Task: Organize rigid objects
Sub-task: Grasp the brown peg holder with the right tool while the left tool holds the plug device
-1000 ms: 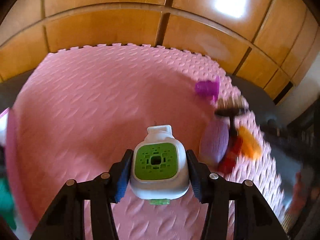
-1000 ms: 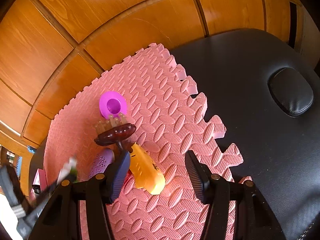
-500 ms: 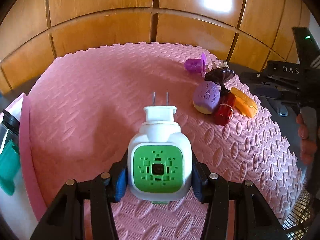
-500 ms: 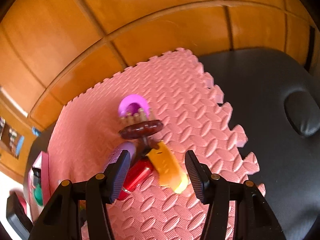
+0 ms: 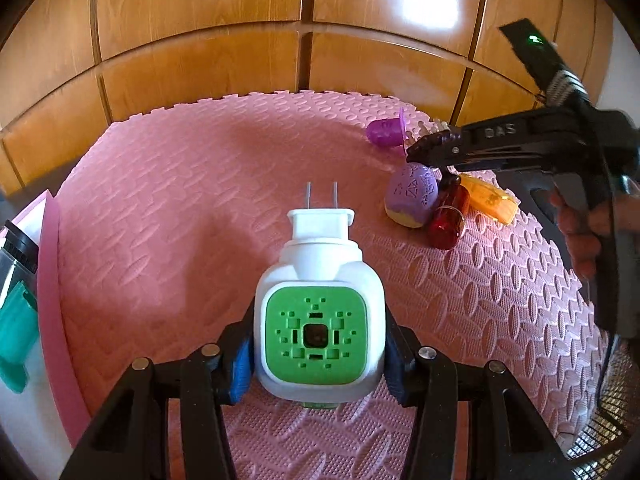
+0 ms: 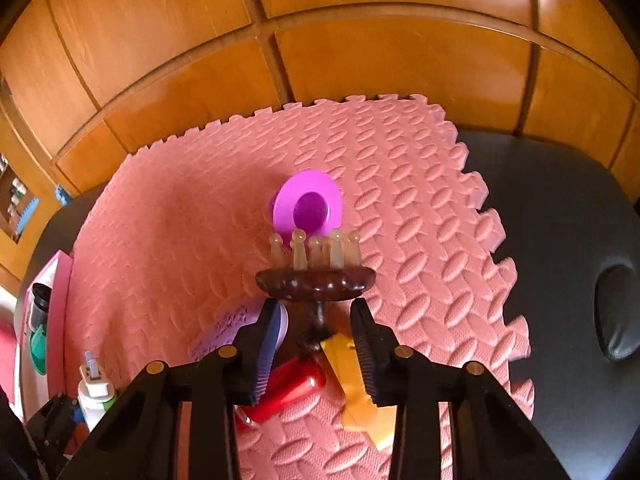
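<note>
My left gripper (image 5: 320, 354) is shut on a white plug-in device with a green face (image 5: 318, 312), its two prongs pointing forward, above the pink foam mat (image 5: 168, 216). My right gripper (image 6: 316, 344) is open, its fingers on either side of the stem of a dark brown massager with pale knobs (image 6: 316, 276). Under it lie a red cylinder (image 6: 288, 392), an orange piece (image 6: 352, 376) and a lilac oval (image 6: 228, 328). A purple cup (image 6: 308, 208) lies just beyond. In the left view the right gripper (image 5: 424, 152) hovers over this cluster (image 5: 412, 196).
Wooden panels (image 5: 200, 40) rise behind the mat. A pink-edged white tray (image 5: 48, 280) with a teal item and a dark bottle sits at the mat's left. A black padded surface (image 6: 560, 240) lies right of the mat.
My right gripper has moved forward and down over the cluster, so its fingers now flank the massager's stem. My left gripper still holds the plug-in device and has drawn slightly back.
</note>
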`<state>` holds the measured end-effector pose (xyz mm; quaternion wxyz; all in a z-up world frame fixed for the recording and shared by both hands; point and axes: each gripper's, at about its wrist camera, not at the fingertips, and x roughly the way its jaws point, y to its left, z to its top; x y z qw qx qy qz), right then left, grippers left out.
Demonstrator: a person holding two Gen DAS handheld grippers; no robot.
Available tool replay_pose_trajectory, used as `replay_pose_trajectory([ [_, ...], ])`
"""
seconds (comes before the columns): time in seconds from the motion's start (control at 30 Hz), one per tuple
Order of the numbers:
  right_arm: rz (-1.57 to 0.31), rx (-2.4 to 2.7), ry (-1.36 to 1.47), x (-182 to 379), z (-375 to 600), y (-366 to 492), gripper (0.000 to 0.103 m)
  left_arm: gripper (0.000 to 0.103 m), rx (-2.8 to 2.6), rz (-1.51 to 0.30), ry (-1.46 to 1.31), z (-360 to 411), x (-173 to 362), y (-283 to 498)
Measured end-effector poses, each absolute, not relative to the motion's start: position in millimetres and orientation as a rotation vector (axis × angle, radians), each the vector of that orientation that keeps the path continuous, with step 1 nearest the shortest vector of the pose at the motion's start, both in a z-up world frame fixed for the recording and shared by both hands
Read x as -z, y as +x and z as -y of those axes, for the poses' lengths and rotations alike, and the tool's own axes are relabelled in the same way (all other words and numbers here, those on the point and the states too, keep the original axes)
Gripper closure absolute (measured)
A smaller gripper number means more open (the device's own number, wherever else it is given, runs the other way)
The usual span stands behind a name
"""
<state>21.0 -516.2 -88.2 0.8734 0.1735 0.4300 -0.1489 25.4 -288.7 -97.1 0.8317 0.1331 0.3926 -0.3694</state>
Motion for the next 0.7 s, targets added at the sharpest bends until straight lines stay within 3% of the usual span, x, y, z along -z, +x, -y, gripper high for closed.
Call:
replay_pose_trajectory([
  [0.33,-0.935,0.320,0.307,104.6,517.8,33.7,0.083,0.051,0.779,-0.822,0.289,287.2,97.5,24.5],
  [0.7,-0.913,0.307,0.365,107.5,526.8,32.7,0.084,0.051,0.772,-0.807,0.323,289.9,98.7,24.2],
])
